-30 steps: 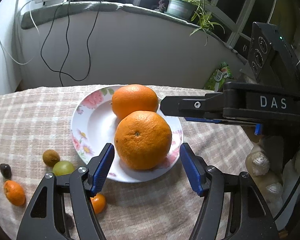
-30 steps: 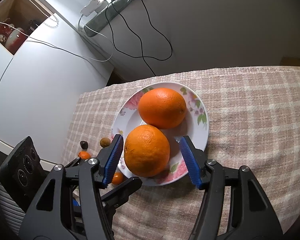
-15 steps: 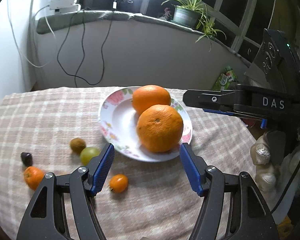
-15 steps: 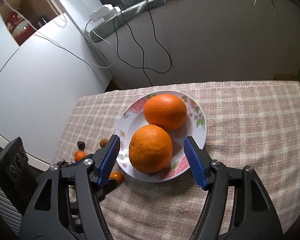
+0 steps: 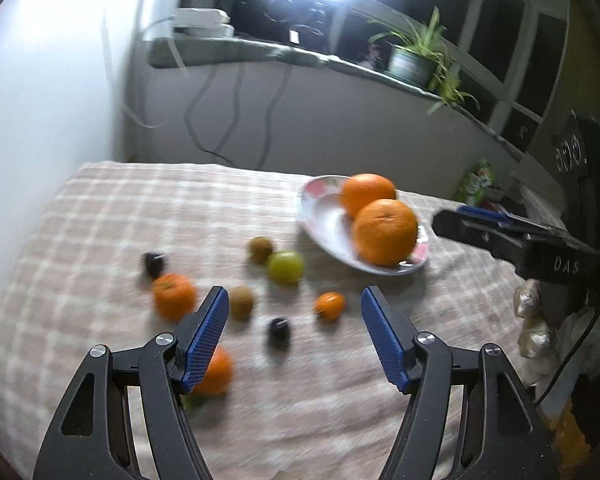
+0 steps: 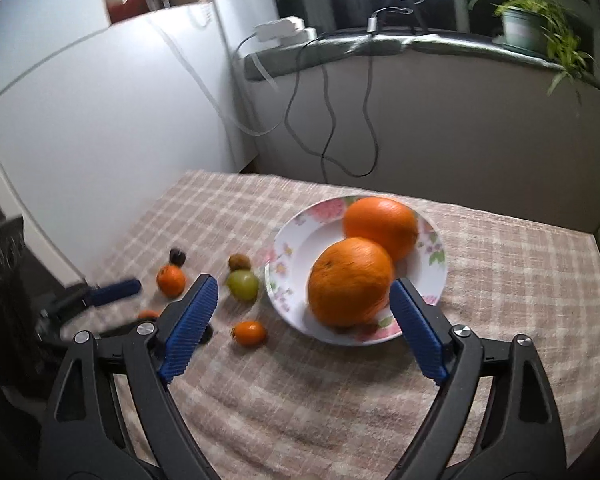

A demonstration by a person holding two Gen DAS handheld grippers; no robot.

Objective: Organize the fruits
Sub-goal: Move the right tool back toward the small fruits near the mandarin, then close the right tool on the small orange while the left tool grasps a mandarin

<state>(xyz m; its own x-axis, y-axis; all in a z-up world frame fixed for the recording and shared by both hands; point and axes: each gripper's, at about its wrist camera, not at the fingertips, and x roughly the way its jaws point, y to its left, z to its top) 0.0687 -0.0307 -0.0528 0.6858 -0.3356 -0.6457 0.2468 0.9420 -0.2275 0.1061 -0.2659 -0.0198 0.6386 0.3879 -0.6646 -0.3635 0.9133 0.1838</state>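
Note:
A flowered plate [image 6: 292, 264] on the checked cloth carries two big oranges, the front orange [image 6: 350, 280] and the back orange [image 6: 380, 226]. My right gripper [image 6: 303, 292] hovers just short of the plate with its jaws opening. The front orange lies beyond the tips and neither pad presses on it. My left gripper [image 5: 295, 308] stands open over the small fruits left of the plate [image 5: 324, 224]. Those fruits include a mandarin [image 5: 173, 295], a green fruit [image 5: 286, 266], a small orange fruit [image 5: 330, 306] and a dark fruit [image 5: 280, 330]. Nothing sits between its pads.
Another orange fruit [image 5: 218, 372] is half hidden behind my left gripper's left finger. Brown fruits [image 5: 260, 249] and a dark one [image 5: 154, 264] lie farther back. A grey wall with hanging cables [image 6: 328, 120] stands behind the table, with a white cabinet [image 6: 100, 120] to the left.
Both grippers have pulled back from the plate. The left one swung left over the small fruits. The right gripper's jaws have widened around the front orange.

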